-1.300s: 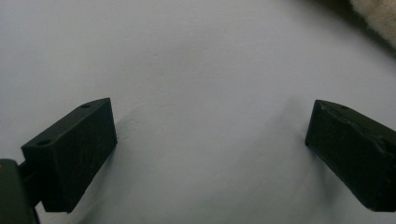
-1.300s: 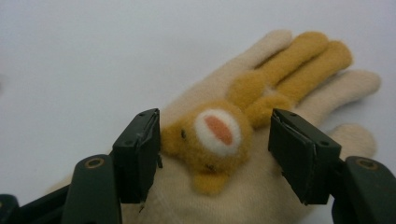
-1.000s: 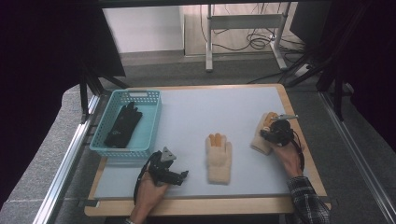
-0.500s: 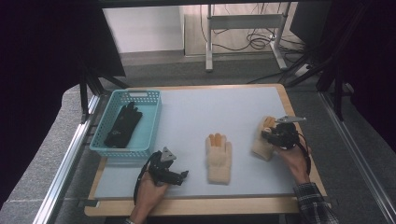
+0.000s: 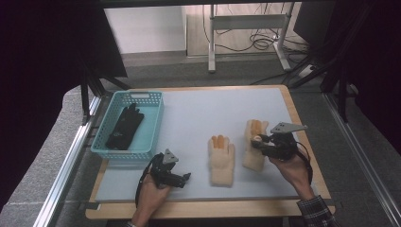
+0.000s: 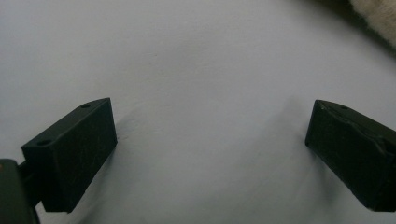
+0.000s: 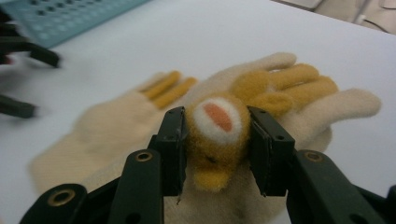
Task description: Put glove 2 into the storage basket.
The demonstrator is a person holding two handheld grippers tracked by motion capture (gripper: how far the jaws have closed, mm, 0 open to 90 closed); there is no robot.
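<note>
Two cream gloves with orange fingers are on the white table top. My right gripper (image 5: 259, 140) (image 7: 217, 140) is shut on the fuzzy orange-and-white animal head on the right glove (image 5: 251, 158) (image 7: 327, 107), holding it up a little beside the other glove (image 5: 221, 158) (image 7: 116, 126). My left gripper (image 5: 185, 177) (image 6: 210, 144) rests low over bare table at the front left. Its jaws stand wide open with nothing between them. A cream glove edge (image 6: 379, 14) shows at the top right corner of the left gripper view.
A teal basket (image 5: 156, 124) (image 7: 70, 18) stands at the left of the table with a black glove (image 5: 125, 126) lying in it. The table top (image 5: 208, 113) has wooden edges. Metal rails run along both sides.
My right gripper has moved left and up with the glove, bringing it close beside the middle glove. The left hand has stayed put.
</note>
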